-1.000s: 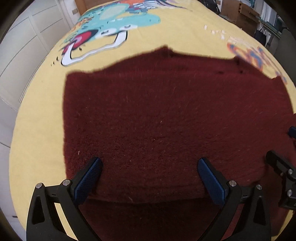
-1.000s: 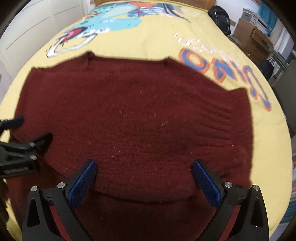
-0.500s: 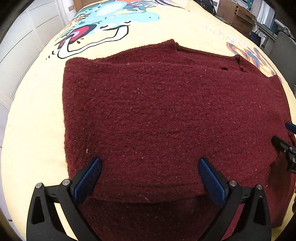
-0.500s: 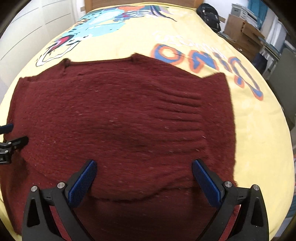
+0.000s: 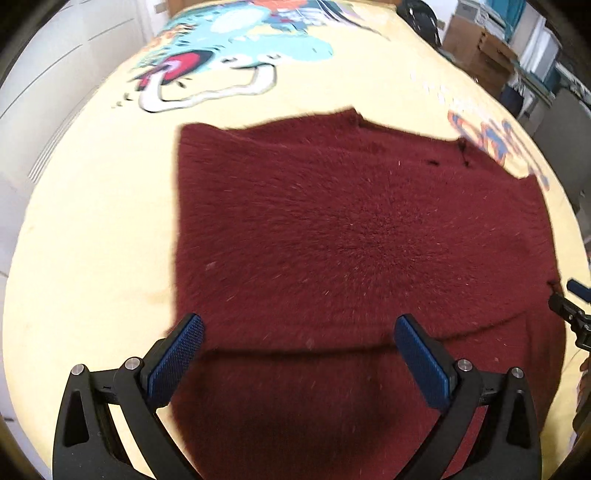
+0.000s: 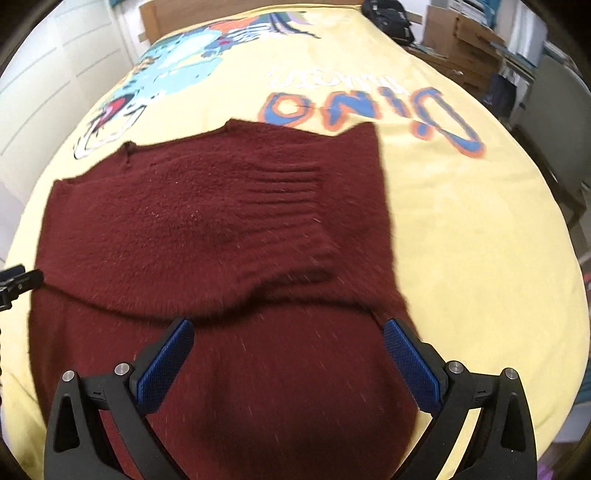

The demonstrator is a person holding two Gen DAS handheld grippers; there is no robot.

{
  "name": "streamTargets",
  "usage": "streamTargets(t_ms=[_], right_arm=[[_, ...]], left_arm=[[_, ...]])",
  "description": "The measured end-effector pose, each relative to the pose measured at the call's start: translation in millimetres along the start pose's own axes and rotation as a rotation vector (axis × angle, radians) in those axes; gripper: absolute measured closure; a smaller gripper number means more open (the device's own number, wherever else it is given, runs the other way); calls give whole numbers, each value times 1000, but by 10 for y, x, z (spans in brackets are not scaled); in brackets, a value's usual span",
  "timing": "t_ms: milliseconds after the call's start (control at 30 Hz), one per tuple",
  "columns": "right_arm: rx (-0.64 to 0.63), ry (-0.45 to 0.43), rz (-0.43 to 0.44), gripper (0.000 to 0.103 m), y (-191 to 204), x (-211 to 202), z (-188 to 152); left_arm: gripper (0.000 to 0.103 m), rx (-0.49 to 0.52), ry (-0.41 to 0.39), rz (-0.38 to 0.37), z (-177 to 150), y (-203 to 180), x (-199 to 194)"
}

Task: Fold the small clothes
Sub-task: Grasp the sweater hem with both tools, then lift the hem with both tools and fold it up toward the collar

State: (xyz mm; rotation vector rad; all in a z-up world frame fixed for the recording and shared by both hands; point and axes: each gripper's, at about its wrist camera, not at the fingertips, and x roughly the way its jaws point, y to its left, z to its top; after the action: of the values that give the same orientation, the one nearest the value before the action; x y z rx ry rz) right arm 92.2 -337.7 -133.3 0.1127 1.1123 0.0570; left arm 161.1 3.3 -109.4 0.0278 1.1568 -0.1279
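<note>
A dark red knitted sweater [image 5: 354, 236] lies flat on the yellow bed cover, with an upper layer folded over a lower one; it also shows in the right wrist view [image 6: 207, 229]. Its folded edge runs across just ahead of both grippers. My left gripper [image 5: 299, 332] is open and empty above the sweater's near left part. My right gripper [image 6: 288, 338] is open and empty above its near right part. A ribbed sleeve cuff [image 6: 291, 192] lies folded across the sweater's right side.
The yellow bed cover [image 5: 92, 229] bears a dinosaur print [image 5: 221, 66] and "Dino" lettering [image 6: 369, 107]. White cupboard doors [image 5: 48, 66] stand at the left. Cardboard boxes [image 6: 458, 33] and a dark bag [image 6: 388, 18] lie beyond the bed at the right.
Both grippers have pulled back and risen from the sweater, which now looks smaller and farther off. Both stay open. The folded edge lies at or just ahead of the fingertips.
</note>
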Motion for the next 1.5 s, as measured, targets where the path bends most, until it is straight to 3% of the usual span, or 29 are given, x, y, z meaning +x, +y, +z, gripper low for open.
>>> streamTargets(t_ms=[233, 533, 833, 933, 1067, 1167, 1233, 1267, 1300, 1333, 1500], right_arm=[[26, 46, -17, 0, -234, -272, -548], [72, 162, 0, 0, -343, -223, -1210], [86, 223, 14, 0, -353, -108, -1478], [97, 261, 23, 0, -344, -55, -1538], [89, 301, 6, 3, -306, -16, -1615], [53, 339, 5, 16, -231, 24, -1629], [63, 357, 55, 61, -222, 29, -1658], [86, 366, 95, 70, -220, 34, -1668], [106, 373, 129, 84, -243, 28, -1682], [109, 374, 138, 89, -248, 9, -1680], [104, 307, 165, 91, -258, -260, -1557]], left_arm=[[1, -23, 22, 11, -492, 166, -376], [1, -10, 109, 33, -1178, 220, -417], [1, -40, 228, 33, -1660, 277, -134], [1, -70, 268, -7, -1774, 278, -24], [6, -62, 259, -34, -1857, 211, -18], [25, -46, 260, -59, -1830, 165, -15], [50, -28, 256, -74, -1853, 137, -54], [57, -7, 260, -82, -1848, 99, -71], [77, 3, 258, -99, -1840, 71, -91], [94, 3, 258, -131, -1828, 49, -117], [94, 22, 224, -163, -1726, -77, -277]])
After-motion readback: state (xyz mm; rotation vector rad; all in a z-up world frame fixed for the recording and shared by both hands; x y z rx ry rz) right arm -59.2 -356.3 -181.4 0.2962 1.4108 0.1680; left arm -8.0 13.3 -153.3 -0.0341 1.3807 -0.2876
